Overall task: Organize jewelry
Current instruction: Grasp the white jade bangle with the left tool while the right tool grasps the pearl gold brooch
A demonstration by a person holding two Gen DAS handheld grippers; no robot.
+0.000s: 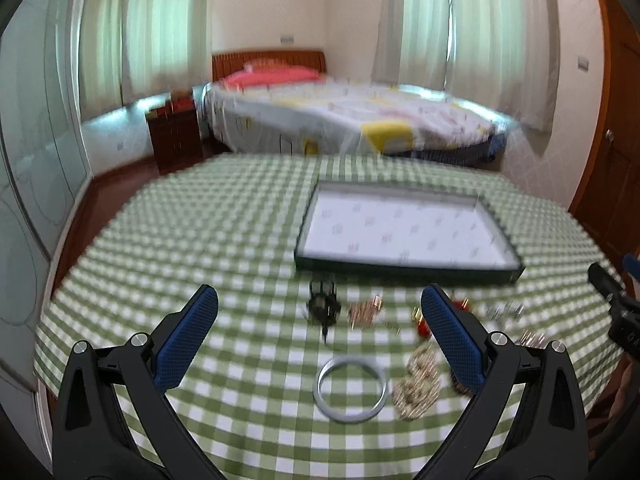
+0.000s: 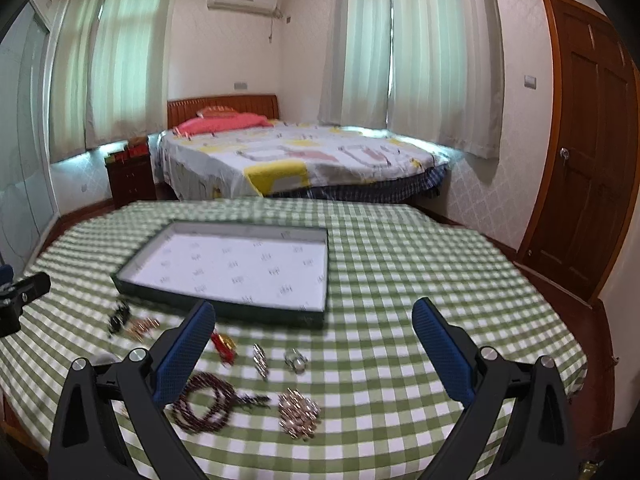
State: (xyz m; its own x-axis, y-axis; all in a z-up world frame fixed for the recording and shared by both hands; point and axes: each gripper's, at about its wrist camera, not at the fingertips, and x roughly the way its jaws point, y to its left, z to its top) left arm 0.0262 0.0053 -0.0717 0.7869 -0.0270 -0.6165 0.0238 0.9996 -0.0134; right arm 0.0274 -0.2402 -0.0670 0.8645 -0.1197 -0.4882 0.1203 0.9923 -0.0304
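Observation:
A shallow dark-rimmed tray [image 1: 404, 270] with a white printed lining lies on the green checked tablecloth; it also shows in the right wrist view [image 2: 224, 305]. Jewelry lies in front of it. In the left wrist view: a silver bangle [image 1: 318, 390], a black piece [image 1: 323, 306], a gold chain [image 1: 416, 390], a red piece [image 1: 422, 329]. In the right wrist view: a dark bead bracelet [image 2: 208, 402], a sparkly cluster [image 2: 298, 412], a ring [image 2: 295, 360], a red-gold piece [image 2: 224, 345]. My left gripper [image 1: 320, 300] is open and empty above the bangle. My right gripper [image 2: 314, 314] is open and empty above the beads.
The table [image 2: 420, 280] is round with edges dropping off left and right. A bed [image 2: 296, 160], a nightstand [image 2: 130, 180] and a wooden door [image 2: 588, 140] stand beyond it. The other gripper shows at the frame edge in each view [image 1: 616, 304] [image 2: 16, 300].

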